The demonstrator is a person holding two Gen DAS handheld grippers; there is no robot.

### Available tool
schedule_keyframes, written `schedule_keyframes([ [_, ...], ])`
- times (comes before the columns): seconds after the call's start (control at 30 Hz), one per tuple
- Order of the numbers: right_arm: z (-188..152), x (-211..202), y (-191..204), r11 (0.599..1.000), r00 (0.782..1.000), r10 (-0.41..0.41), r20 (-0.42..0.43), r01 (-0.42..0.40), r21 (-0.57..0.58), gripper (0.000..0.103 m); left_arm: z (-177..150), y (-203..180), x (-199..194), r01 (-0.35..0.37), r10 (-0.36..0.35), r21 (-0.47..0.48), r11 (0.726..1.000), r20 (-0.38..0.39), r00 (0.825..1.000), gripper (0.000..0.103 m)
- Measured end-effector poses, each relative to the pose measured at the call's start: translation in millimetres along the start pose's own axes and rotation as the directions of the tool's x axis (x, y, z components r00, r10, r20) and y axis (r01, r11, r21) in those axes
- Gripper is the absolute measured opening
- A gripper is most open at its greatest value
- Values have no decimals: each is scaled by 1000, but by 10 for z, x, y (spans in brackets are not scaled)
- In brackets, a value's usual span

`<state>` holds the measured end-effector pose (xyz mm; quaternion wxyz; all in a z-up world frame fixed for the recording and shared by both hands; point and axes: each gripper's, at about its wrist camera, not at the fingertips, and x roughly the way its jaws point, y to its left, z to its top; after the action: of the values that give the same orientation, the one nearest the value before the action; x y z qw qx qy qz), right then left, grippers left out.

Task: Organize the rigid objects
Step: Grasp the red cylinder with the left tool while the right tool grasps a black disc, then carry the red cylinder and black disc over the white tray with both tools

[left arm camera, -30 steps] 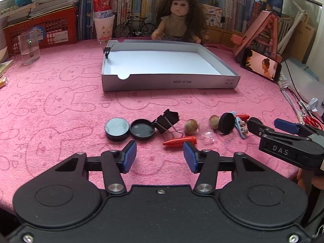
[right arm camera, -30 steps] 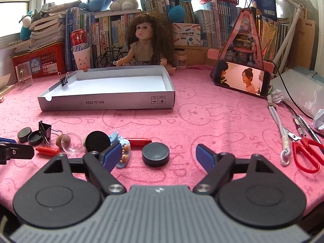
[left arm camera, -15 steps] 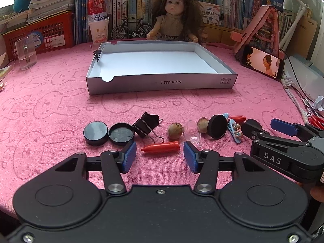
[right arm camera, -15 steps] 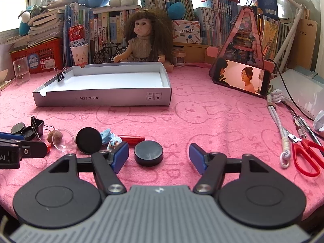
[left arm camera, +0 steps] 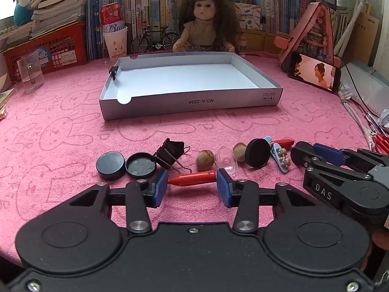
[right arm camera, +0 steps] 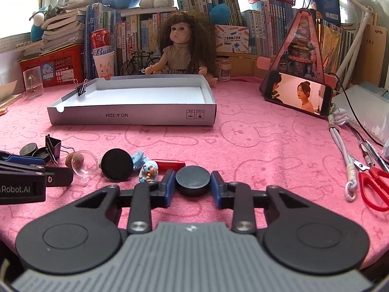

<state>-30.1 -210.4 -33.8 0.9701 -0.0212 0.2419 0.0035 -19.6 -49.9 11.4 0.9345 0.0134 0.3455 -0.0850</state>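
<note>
Progress: white box (left arm camera: 184, 80) empty, nothing sorted yet. Right gripper (right arm camera: 192, 185): fingers, just closed in, clamp black disc (right arm camera: 192, 179). Left gripper (left arm camera: 192, 185): fingers, just narrowing, flank red crayon (left arm camera: 193, 178), apparently touching its ends. Beyond left fingers on bench (left arm camera: 60, 133): binder clip (left arm camera: 170, 152), two lids, nuts, all unsorted.
</note>
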Motion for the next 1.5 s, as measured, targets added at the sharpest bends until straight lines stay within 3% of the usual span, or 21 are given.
schedule_keyframes([
  [0.8,252,-3,-63,999,1000,14,-10,-14,38,37,355,317,-198,-22,25,-29,999,103,994,42],
  [1.17,555,235,-78,998,998,49,-31,-48,45,37,783,531,54,-7,15,-67,998,114,993,42],
  [1.5,876,531,-54,995,995,93,-25,-92,29,37,1180,709,467,41,-34,-107,993,67,997,42],
])
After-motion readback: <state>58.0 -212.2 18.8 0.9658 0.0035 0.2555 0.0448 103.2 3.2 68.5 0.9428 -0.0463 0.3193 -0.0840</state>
